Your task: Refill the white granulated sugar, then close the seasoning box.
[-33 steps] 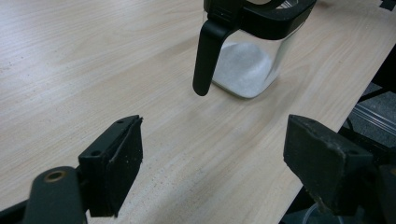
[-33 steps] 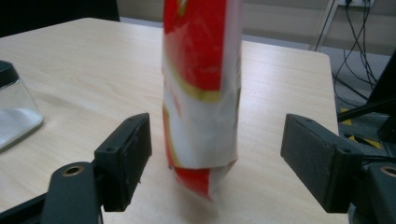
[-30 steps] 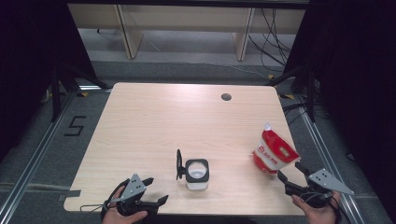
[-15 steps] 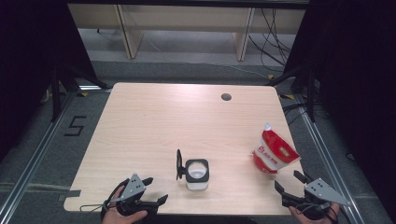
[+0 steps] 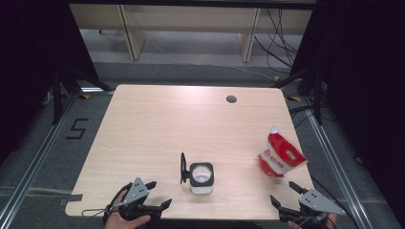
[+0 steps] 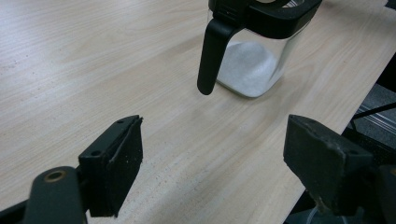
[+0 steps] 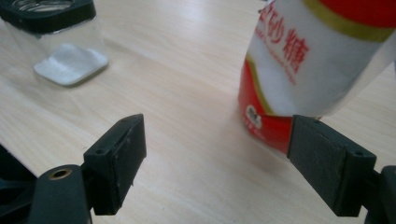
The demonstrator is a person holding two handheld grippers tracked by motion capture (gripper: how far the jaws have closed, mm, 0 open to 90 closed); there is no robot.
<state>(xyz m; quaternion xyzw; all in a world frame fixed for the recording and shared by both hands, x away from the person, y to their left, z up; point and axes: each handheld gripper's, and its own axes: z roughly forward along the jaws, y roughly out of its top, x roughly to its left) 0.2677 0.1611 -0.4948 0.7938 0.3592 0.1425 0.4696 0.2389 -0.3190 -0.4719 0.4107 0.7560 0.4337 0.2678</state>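
We hold the left tongs (image 5: 160, 195) at the near edge of the table (image 5: 157, 124), jaws spread wide with nothing between them. Ahead of them and a little to their right stands the jar (image 5: 201, 178), a clear square container with a black top whose lid (image 5: 183, 168) is flipped up on the side toward these tongs. In the left gripper view the jar (image 6: 254, 56) sits well beyond the jaw tips, a low heap of white powder in its bottom, and its black lid (image 6: 212, 56) hangs down toward the table on the near side.

We hold the right tongs (image 5: 290, 195) at the near right corner of the table; their jaws have just been opening and stand wide, empty. The bag (image 5: 280, 157), a red and white pouch, stands upright just beyond them, close but apart. In the right gripper view the bag (image 7: 303, 70) rises past the right jaw, its red base near that pad without touching it, while the jar (image 7: 56, 42) stands farther off to the left of the jaws.

Jar and bag stand well apart on the table, the jar between the two tongs.
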